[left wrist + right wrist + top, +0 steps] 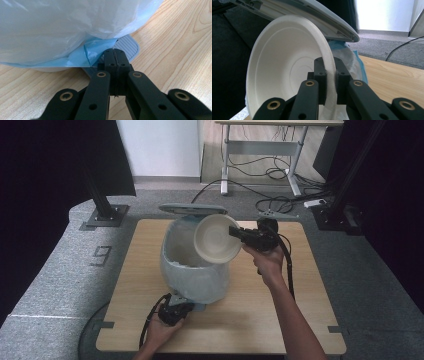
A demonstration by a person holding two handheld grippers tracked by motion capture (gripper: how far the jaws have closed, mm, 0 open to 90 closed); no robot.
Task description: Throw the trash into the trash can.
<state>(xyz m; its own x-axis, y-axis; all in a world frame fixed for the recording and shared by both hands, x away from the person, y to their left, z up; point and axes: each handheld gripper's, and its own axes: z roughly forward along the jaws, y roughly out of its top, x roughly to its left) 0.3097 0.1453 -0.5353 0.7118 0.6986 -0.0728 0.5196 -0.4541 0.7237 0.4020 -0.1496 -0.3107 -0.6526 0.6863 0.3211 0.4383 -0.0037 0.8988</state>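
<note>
A pale pedal bin (192, 270) lined with a white and blue plastic bag (62, 25) stands mid-table, its lid (192, 209) raised. My right gripper (235, 232) is shut on the rim of a white paper bowl (216, 240), which is tilted on edge over the bin's open mouth. In the right gripper view the bowl (282, 72) sits between the jaws of the right gripper (330, 62), just under the lid (312, 12). My left gripper (115, 52) is shut with nothing between its jaws, its tips resting on the bin's ribbed foot pedal (127, 46) at the front of the base.
The wooden table (310, 320) has bare surface left and right of the bin. Grey carpet surrounds it, with black posts (102, 205) at the back left and right. A desk (265, 150) with loose cables stands behind.
</note>
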